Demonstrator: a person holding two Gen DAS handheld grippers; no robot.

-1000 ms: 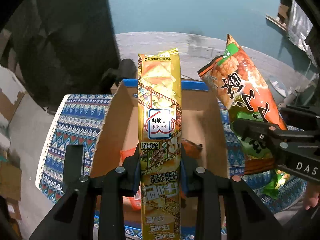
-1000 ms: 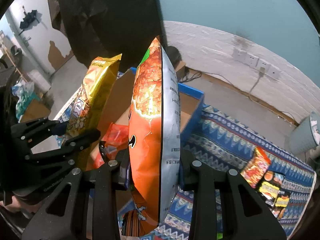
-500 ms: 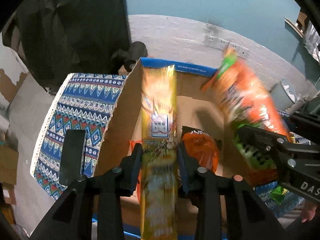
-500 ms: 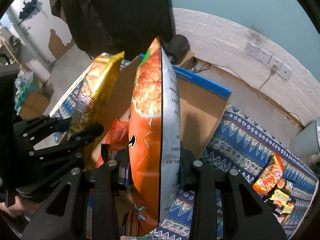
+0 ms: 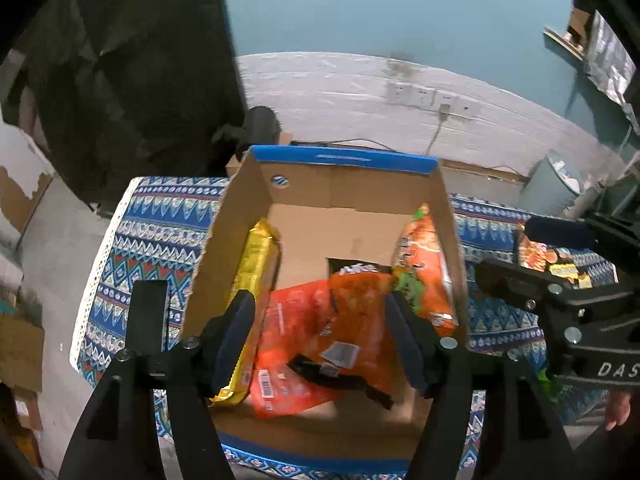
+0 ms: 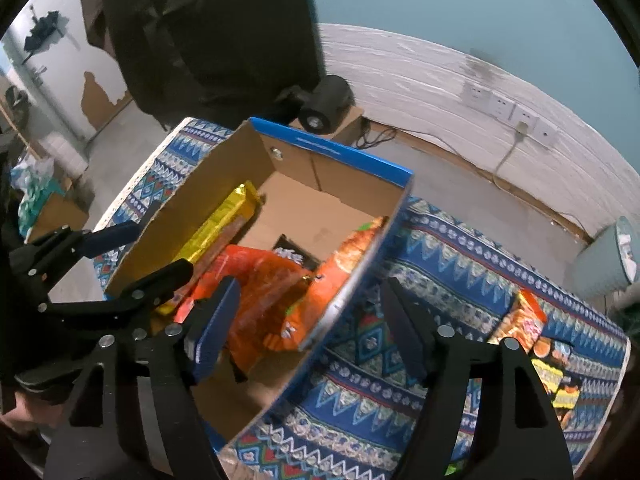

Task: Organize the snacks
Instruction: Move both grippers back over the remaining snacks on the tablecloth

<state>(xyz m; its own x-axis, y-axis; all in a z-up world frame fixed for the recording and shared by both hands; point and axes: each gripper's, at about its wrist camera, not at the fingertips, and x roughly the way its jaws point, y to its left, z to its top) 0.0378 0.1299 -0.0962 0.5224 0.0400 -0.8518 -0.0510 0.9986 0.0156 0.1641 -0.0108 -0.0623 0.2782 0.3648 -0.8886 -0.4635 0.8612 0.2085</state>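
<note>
A cardboard box [image 5: 344,162] with a blue rim stands on a patterned blue cloth [image 5: 160,224]. Inside, the yellow snack pack [image 5: 252,280] leans on the left wall and the orange snack bag [image 5: 428,264] leans on the right wall, with other orange packs [image 5: 320,332] between them. My left gripper [image 5: 320,340] is open and empty above the box's near side. My right gripper [image 6: 308,332] is open and empty over the box's right wall [image 6: 360,276]. The yellow pack [image 6: 216,232] and orange bag [image 6: 320,300] also show in the right wrist view.
More snack packs [image 6: 536,344] lie on the cloth to the right of the box. A grey bin [image 6: 604,264] stands at the far right. A black device [image 6: 324,104] sits behind the box near a wall with sockets [image 6: 504,108]. A dark cloth hangs behind.
Both grippers opened. The yellow pack dropped from the left gripper and the orange bag from the right gripper into the box, each now leaning on a side wall.
</note>
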